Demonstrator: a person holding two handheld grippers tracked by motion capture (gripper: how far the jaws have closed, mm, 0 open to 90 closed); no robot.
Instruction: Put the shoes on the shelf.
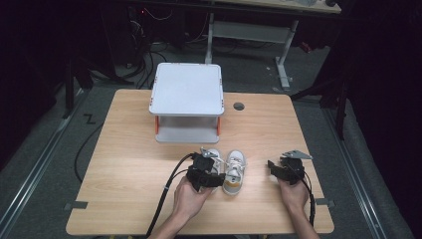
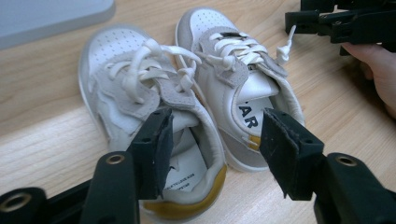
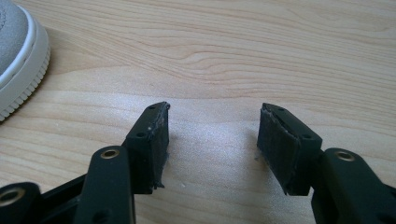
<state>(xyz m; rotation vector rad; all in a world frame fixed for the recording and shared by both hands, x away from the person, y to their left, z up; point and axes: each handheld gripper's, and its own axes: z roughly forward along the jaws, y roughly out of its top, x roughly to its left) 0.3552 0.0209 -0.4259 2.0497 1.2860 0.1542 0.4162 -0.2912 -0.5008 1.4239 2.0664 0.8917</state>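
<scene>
Shoes white, grey panels, mustard heels; table light wood grain; shelf pale grey, orange posts.

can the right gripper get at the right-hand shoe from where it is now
Probably yes. The right gripper stands open beside the right-hand shoe, with bare table between them. The left gripper is over the other shoe.

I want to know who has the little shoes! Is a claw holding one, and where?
No shoe is held. The left claw is open around the heel ends of both shoes, pads not pressing. The right claw is open over bare table.
</scene>
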